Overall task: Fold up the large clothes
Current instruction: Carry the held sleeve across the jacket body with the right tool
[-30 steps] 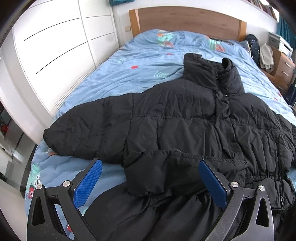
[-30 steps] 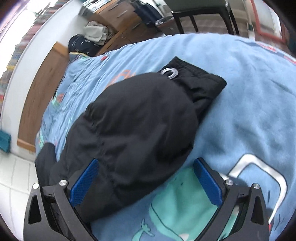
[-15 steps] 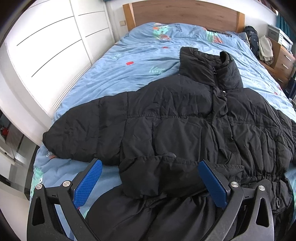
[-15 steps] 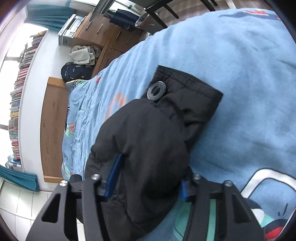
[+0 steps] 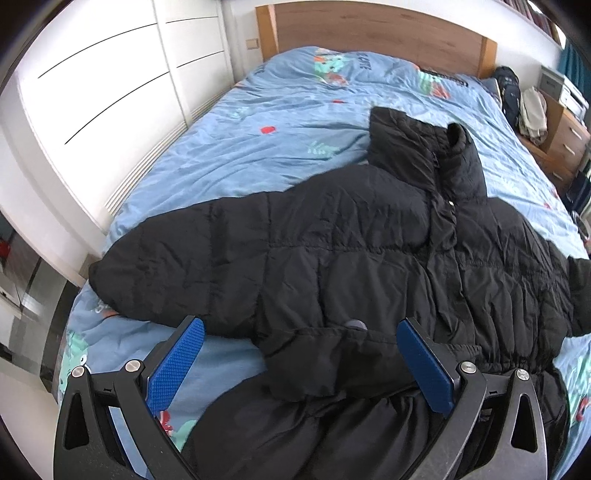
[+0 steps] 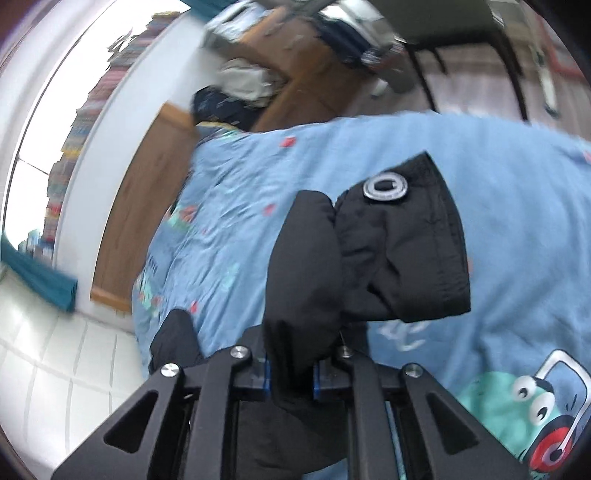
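Closing over the last second, the right gripper (image 6: 290, 373) now pinches the sleeve (image 6: 369, 251) of the black jacket (image 5: 369, 258) and has raised its cuff off the bed (image 5: 277, 155). The left gripper (image 5: 301, 363) stays spread, empty, above the hem near the bed's foot edge. Judgement: sleeve fold-in has begun; the jacket lies face-up mid-bed.

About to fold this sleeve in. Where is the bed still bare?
Bare blue duvet lies between the jacket collar and the headboard, and along the wardrobe side. Near the left gripper, jacket covers nearly everything.
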`<state>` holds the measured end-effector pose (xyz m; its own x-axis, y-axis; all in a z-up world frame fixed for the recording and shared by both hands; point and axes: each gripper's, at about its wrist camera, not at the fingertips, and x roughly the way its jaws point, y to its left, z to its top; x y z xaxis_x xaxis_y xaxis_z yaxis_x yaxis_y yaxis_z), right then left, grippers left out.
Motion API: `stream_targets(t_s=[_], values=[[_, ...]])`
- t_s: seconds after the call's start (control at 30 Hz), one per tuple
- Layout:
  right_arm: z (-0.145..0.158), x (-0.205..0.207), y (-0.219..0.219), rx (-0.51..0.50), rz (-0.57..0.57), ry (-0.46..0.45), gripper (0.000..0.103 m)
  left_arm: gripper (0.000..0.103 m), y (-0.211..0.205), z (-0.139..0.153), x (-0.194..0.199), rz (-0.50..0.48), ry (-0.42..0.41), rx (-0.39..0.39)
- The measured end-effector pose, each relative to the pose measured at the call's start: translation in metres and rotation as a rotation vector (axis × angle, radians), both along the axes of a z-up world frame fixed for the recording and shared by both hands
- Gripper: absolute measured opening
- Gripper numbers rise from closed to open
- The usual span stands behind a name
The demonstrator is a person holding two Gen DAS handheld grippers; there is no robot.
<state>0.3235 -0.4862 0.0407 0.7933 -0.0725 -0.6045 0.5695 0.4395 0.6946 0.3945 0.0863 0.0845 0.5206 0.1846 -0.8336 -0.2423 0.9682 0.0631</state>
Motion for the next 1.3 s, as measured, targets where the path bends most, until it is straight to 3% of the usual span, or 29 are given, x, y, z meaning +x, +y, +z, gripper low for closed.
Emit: stream_targets(t_s=[0.23, 0.6, 0.77, 0.97, 1.17, 1.3], values=[[0.058, 0.046, 0.072, -0.098, 0.177, -0.027, 0.014, 0.102, 0.04, 0.018, -0.018, 0.055, -0.017, 0.001], [0.093, 0.107, 0.215, -0.139, 0.469, -0.056, 0.014, 0.102, 0.108, 0.028, -0.05, 0.17, -0.019, -0.019], [0.086, 0.122, 0.28, -0.159, 0.592, -0.017, 0.014, 0.102, 0.125, 0.023, -0.066, 0.188, -0.001, -0.033], [0.057, 0.139, 0.37, -0.194, 0.76, 0.077, 0.014, 0.102, 0.145, 0.013, -0.081, 0.221, 0.022, -0.043], [0.007, 0.14, 0.421, -0.244, 0.853, 0.205, 0.014, 0.102, 0.157, 0.003, -0.091, 0.241, 0.04, -0.041], [-0.024, 0.139, 0.432, -0.305, 0.883, 0.305, 0.017, 0.102, 0.16, -0.006, -0.096, 0.251, 0.062, -0.047]])
